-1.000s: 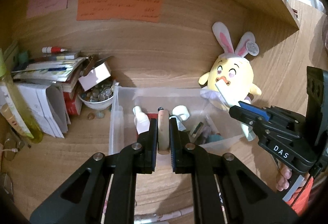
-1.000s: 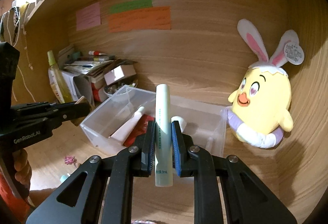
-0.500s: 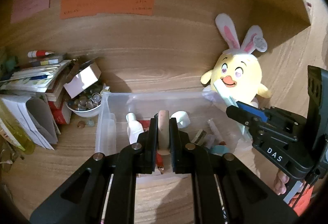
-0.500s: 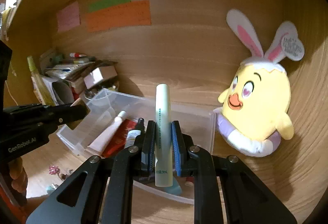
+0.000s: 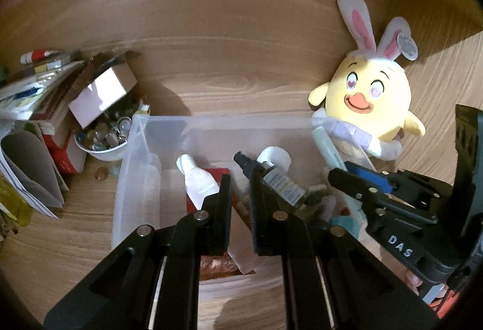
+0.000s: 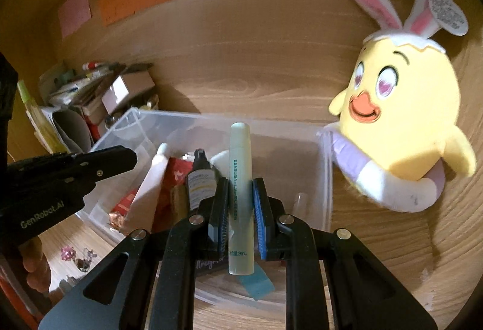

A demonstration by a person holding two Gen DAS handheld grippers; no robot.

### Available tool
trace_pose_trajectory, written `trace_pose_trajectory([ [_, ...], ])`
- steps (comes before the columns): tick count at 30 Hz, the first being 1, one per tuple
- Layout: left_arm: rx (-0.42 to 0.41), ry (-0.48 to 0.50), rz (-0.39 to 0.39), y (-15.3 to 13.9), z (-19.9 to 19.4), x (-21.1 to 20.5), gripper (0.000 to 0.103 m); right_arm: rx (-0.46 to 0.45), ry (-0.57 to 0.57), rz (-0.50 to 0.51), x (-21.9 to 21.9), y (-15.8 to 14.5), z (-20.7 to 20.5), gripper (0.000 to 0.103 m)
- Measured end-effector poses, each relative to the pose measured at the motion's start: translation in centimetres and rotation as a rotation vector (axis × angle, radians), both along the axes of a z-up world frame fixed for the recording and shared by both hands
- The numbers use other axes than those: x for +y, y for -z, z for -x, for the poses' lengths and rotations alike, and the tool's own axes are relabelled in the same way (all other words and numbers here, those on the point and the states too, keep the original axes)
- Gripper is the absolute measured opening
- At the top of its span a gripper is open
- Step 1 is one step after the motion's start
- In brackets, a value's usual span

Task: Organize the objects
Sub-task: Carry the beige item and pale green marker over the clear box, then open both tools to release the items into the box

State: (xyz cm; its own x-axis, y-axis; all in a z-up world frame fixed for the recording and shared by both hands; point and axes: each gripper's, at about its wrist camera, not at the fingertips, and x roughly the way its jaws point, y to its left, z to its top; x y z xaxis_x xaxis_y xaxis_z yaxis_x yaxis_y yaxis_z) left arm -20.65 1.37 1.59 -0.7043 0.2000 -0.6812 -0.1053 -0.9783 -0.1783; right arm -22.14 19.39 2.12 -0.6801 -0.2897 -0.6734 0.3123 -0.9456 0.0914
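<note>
A clear plastic bin (image 5: 211, 118) stands on the wooden desk against the back wall. Inside lie a white tube (image 5: 196, 179), a dark spray bottle (image 5: 277, 182), a red pack and a white roll. My left gripper (image 5: 241, 176) hangs over the bin's front half, its jaws close together with nothing showing between the tips. A pale beige piece (image 5: 241, 262) shows low in the gap; whether it is gripped I cannot tell. My right gripper (image 6: 240, 182) is shut on an upright pale green tube (image 6: 240, 143), over the bin's right part.
A yellow plush chick (image 5: 368, 100) with rabbit ears leans at the bin's right end. Left of the bin are a white bowl of glass beads (image 5: 102, 146), a small cardboard box (image 5: 99, 91) and piled books and papers (image 5: 36, 94). Small trinkets (image 6: 68, 253) lie on the desk front left.
Both grippers have come forward and down over the bin. The beige piece that stuck up between the left fingertips no longer shows there. The green tube stays gripped.
</note>
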Motion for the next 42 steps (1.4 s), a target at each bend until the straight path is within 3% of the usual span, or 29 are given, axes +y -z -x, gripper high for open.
trace_pose_trajectory([
  [7,-0.018,0.007,0.019,0.4,-0.3,0.0,0.015,-0.031,-0.015,-0.034,-0.5,1.1,0.2,0.014],
  [12,-0.023,-0.009,0.021,0.2,-0.8,-0.3,0.036,-0.035,-0.022,-0.047,-0.8,1.1,0.1,0.014],
  [14,-0.005,-0.026,0.015,-0.3,-1.3,-0.7,0.053,-0.038,-0.021,-0.052,-0.8,1.1,0.0,0.015],
  [25,0.065,-0.045,0.05,-2.2,-4.8,-1.8,0.077,0.024,-0.002,-0.063,-0.7,-0.9,-1.7,0.049],
  [30,0.072,-0.053,0.048,-2.5,-6.4,-2.4,0.088,0.081,0.006,-0.084,-0.7,-2.2,-3.6,0.07],
  [36,0.074,-0.06,0.042,-2.6,-8.3,-4.1,0.093,0.132,-0.011,-0.113,-0.8,-3.2,-6.2,0.079],
  [42,0.037,-0.089,0.064,-1.3,-9.7,-6.0,0.093,0.138,-0.034,-0.115,-0.7,-2.9,-8.6,0.08],
])
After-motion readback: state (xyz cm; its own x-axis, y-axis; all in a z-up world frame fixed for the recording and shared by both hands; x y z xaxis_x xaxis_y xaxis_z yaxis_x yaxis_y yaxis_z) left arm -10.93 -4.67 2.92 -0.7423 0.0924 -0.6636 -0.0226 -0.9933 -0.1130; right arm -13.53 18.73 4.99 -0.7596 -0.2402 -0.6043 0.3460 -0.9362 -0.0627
